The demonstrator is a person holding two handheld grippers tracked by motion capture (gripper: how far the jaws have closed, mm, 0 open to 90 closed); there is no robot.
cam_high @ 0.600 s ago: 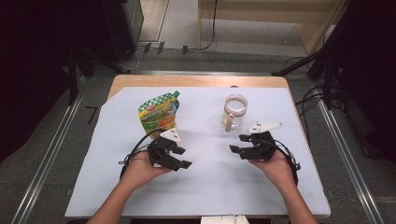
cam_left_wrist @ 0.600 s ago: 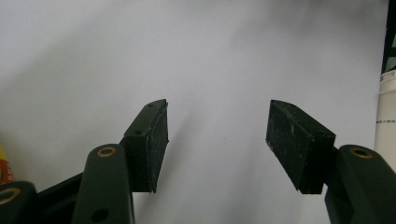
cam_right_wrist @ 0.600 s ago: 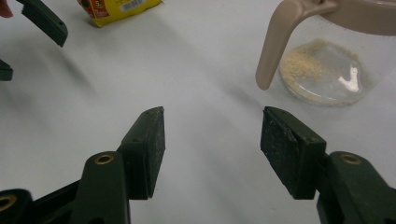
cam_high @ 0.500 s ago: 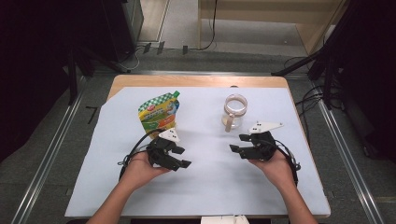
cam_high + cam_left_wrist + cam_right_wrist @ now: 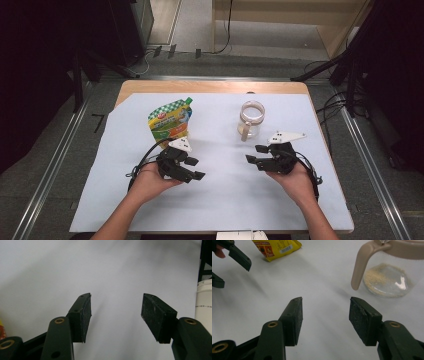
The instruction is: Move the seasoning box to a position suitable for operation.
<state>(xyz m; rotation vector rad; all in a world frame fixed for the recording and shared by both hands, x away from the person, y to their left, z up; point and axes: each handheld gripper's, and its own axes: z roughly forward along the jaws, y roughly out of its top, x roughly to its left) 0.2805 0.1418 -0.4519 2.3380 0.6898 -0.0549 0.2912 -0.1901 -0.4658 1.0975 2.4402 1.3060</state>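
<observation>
Both the left gripper (image 5: 194, 168) and right gripper (image 5: 252, 154) gape empty; pouch (image 5: 277, 247) (top cropped) beside jar (image 5: 390, 270).

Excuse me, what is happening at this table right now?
A person sits at a table covered with a white sheet and holds tongs in each hand. The left tongs and the right tongs are both open and hold nothing. Beyond them lie a colourful pouch and a clear jug with a beige handle and some grainy powder on its bottom. Neither thing is touched yet.
</observation>
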